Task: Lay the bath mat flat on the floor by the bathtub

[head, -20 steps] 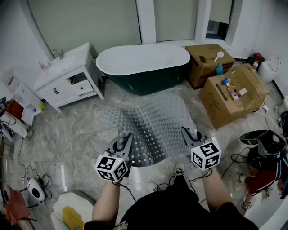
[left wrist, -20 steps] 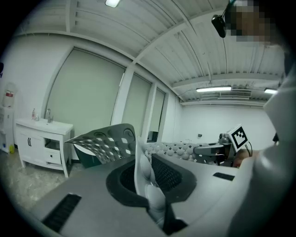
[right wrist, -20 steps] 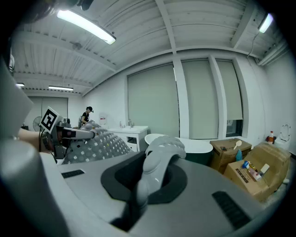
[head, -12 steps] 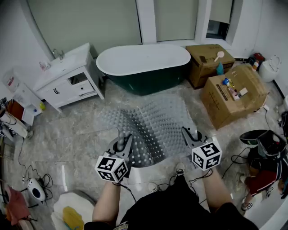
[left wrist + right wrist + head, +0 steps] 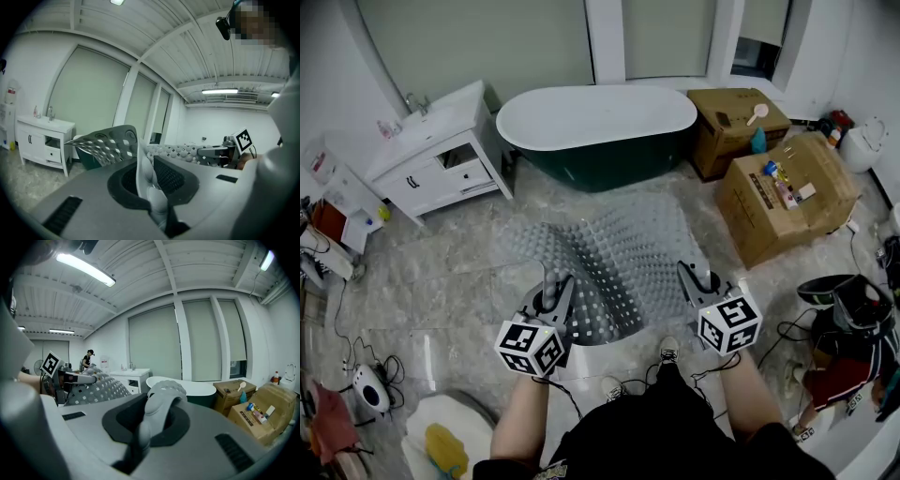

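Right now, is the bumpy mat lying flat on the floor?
No, the bath mat curves up off the floor, pinched by the left tongs and right tongs.

Grey studded bath mat (image 5: 614,267), dark green white-rimmed bathtub (image 5: 598,136)

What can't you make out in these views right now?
Head view: floor under the mat, covered by it.
Head view: whether its far edge touches the floor; grey on grey.
Right gripper view: floor before the bathtub, blocked by the right gripper.
Head view: items on the boxes, too small.
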`<move>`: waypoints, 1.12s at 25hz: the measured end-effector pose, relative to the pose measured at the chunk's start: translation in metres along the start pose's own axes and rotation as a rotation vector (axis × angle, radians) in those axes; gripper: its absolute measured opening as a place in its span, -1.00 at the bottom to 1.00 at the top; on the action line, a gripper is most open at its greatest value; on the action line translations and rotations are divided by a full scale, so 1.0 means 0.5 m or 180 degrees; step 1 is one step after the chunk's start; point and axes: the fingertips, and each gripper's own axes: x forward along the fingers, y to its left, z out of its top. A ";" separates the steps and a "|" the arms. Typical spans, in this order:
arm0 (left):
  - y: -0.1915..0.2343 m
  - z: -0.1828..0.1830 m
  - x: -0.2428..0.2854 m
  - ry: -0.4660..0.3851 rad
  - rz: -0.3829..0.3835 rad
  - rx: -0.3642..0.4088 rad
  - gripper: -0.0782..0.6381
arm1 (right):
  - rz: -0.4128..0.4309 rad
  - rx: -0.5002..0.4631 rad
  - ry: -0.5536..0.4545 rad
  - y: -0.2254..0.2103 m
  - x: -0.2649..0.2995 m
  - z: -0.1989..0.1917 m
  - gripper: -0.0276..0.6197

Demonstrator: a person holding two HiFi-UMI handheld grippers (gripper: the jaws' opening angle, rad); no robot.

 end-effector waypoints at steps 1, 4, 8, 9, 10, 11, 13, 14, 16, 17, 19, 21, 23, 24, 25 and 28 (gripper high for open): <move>-0.002 0.000 0.008 0.0004 0.0004 -0.0004 -0.64 | 0.0002 0.0004 0.0000 -0.009 0.003 0.001 -0.83; -0.006 -0.001 0.035 0.0015 0.0024 -0.0019 -0.64 | 0.0010 0.0016 0.0006 -0.036 0.012 0.004 -0.83; -0.027 0.002 0.078 0.0033 0.0055 -0.0024 -0.64 | 0.0033 0.0039 0.0016 -0.087 0.016 0.005 -0.83; -0.032 0.003 0.090 0.0034 0.0062 -0.0024 -0.64 | 0.0040 0.0043 0.0019 -0.101 0.017 0.006 -0.83; -0.038 0.005 0.103 0.0034 0.0071 -0.0023 -0.64 | 0.0049 0.0045 0.0020 -0.115 0.019 0.006 -0.83; -0.043 0.007 0.115 0.0033 0.0081 -0.0023 -0.64 | 0.0061 0.0046 0.0022 -0.130 0.021 0.007 -0.83; -0.055 0.010 0.140 0.0031 0.0100 -0.0025 -0.64 | 0.0086 0.0045 0.0027 -0.158 0.024 0.008 -0.83; -0.062 0.011 0.152 0.0032 0.0109 -0.0026 -0.64 | 0.0098 0.0046 0.0031 -0.172 0.024 0.008 -0.83; -0.075 0.012 0.177 0.0038 0.0125 -0.0025 -0.64 | 0.0122 0.0050 0.0039 -0.201 0.027 0.008 -0.83; -0.081 0.012 0.190 0.0042 0.0133 -0.0025 -0.64 | 0.0134 0.0050 0.0043 -0.215 0.029 0.008 -0.83; -0.091 0.010 0.217 0.0052 0.0147 -0.0030 -0.64 | 0.0155 0.0050 0.0051 -0.246 0.035 0.007 -0.83; -0.102 0.010 0.247 0.0067 0.0158 -0.0030 -0.64 | 0.0173 0.0054 0.0058 -0.277 0.040 0.006 -0.83; -0.112 0.010 0.276 0.0084 0.0168 -0.0030 -0.64 | 0.0187 0.0065 0.0064 -0.308 0.046 0.005 -0.83; -0.117 0.009 0.291 0.0093 0.0172 -0.0030 -0.64 | 0.0193 0.0074 0.0068 -0.322 0.049 0.004 -0.83; -0.122 0.009 0.304 0.0103 0.0175 -0.0034 -0.64 | 0.0199 0.0085 0.0073 -0.337 0.051 0.003 -0.83; -0.140 0.009 0.341 0.0130 0.0173 -0.0067 -0.64 | 0.0213 0.0116 0.0085 -0.376 0.055 0.002 -0.83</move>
